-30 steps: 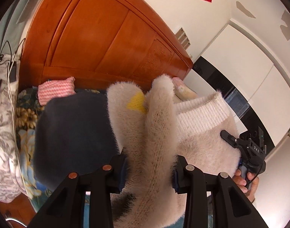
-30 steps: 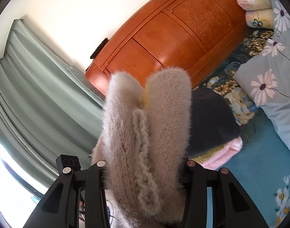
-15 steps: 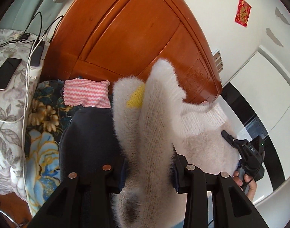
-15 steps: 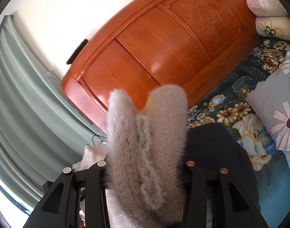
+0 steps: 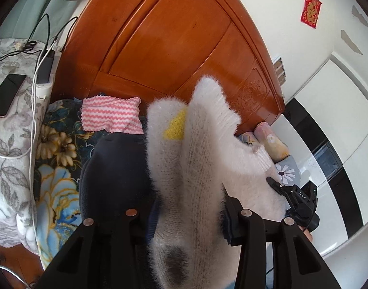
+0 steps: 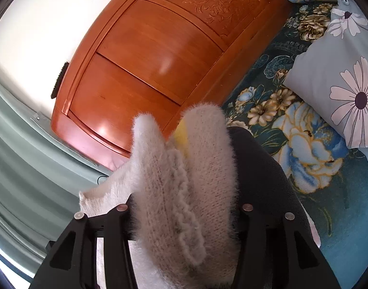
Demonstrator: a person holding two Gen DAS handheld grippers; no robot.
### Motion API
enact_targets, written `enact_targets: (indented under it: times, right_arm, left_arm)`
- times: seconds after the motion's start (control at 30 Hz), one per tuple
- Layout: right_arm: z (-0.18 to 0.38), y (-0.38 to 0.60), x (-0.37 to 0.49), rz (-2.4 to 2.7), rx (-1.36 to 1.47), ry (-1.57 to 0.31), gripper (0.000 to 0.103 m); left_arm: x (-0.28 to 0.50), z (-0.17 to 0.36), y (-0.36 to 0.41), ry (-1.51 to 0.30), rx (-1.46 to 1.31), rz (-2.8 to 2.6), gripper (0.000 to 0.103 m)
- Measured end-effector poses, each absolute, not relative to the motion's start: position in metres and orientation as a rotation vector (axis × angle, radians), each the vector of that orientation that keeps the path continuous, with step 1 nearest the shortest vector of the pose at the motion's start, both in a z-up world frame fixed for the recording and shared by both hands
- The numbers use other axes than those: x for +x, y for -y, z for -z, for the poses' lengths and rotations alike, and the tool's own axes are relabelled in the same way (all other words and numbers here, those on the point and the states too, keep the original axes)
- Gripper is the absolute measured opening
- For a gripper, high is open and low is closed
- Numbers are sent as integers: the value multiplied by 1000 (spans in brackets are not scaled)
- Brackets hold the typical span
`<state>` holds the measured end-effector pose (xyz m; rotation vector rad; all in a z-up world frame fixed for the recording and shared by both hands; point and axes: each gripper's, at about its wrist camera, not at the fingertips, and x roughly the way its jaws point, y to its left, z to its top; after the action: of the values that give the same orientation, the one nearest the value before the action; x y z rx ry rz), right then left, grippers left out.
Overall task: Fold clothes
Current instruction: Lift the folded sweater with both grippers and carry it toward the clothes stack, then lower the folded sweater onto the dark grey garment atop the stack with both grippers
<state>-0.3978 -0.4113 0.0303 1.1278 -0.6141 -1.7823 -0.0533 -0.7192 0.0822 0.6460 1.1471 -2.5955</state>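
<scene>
Sweater [image 5: 198, 173] | bunched between both claws – jaws opening

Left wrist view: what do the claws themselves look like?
Left claw: matte black angular plastic, two forked fingers with round metal rivets and dark blue pads. Right claw: also black, with white lettering on its body and a thin black cable beneath. Fingertips of a bare hand show; no sleeve is visible.

Both grippers — left [image 5: 188, 219] and right [image 6: 181, 219] — point slightly downward, jaws opening with a sweater [image 5: 203, 159] between them.
</scene>
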Motion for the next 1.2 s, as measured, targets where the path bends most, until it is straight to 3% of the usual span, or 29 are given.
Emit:
enact_targets:
  times: [0.17,0.4,0.57,0.7,1.03,1.2]
  right_arm:
    - [-39,394,-402,1810,1112,663,60]
    - [-71,357,-402,1979,1022,755,62]
    - [-110,389,-363,2042,896,398,62]
    - [-109,415,-327,1998,837,156,62]
    - [-80,441,-328,1982,834,114,62]
    - [-69,478,-323,2047,864,-62,63]
  left_arm:
    - [-36,-104,730,-1158,583,2525,58]
    - [-41,-147,704,-826,598,2555,59]
    - [-76,-163,658,-565,655,2674,60]
    - [-98,-146,653,-492,772,2661,60]
    - [-94,-98,677,-581,820,2587,59]
    - [-92,-87,682,-611,820,2588,59]
